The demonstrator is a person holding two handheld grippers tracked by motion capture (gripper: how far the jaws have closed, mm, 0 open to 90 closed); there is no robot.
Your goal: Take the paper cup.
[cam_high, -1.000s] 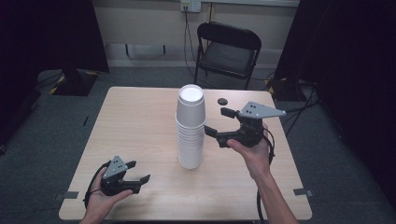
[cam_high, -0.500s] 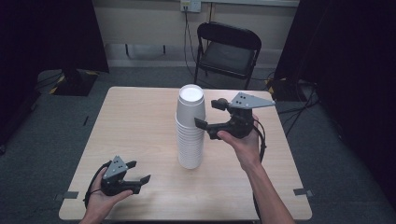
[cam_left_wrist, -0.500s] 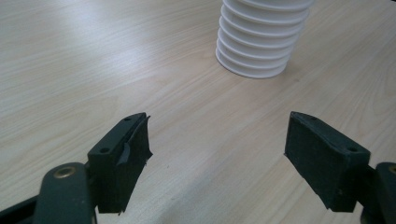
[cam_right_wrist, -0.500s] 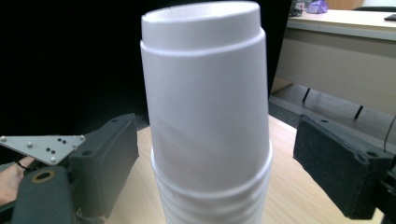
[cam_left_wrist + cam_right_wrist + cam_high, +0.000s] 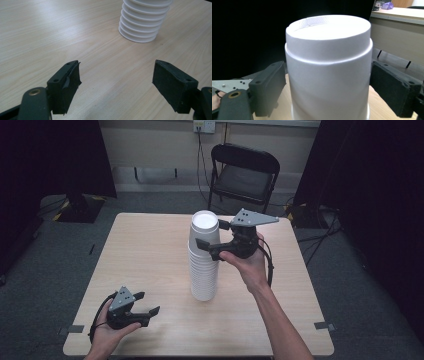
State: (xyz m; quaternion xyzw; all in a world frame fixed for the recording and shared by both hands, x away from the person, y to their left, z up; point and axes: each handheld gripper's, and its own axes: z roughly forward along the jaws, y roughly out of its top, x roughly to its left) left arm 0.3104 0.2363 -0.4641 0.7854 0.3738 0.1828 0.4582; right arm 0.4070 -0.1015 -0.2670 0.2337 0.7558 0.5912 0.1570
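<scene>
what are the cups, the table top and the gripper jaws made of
Cups: probably foam or paper, matte white; stacked upside down, soft ribbed rims, faint dimpled texture on the top cup's base.
Table: likely laminate with a printed pale wood grain; smooth, slight sheen in the left gripper view.
Jaws: black, matte, seemingly hard plastic with bolt holes, faced with rubbery or foam pads; the exact material is unclear.

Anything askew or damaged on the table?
Nothing stands out. The stack of white cups stands upright, ribs even, nothing spilled on the table. The right gripper brackets the top cup with open jaws; the left gripper rests open, apart from the stack.
</scene>
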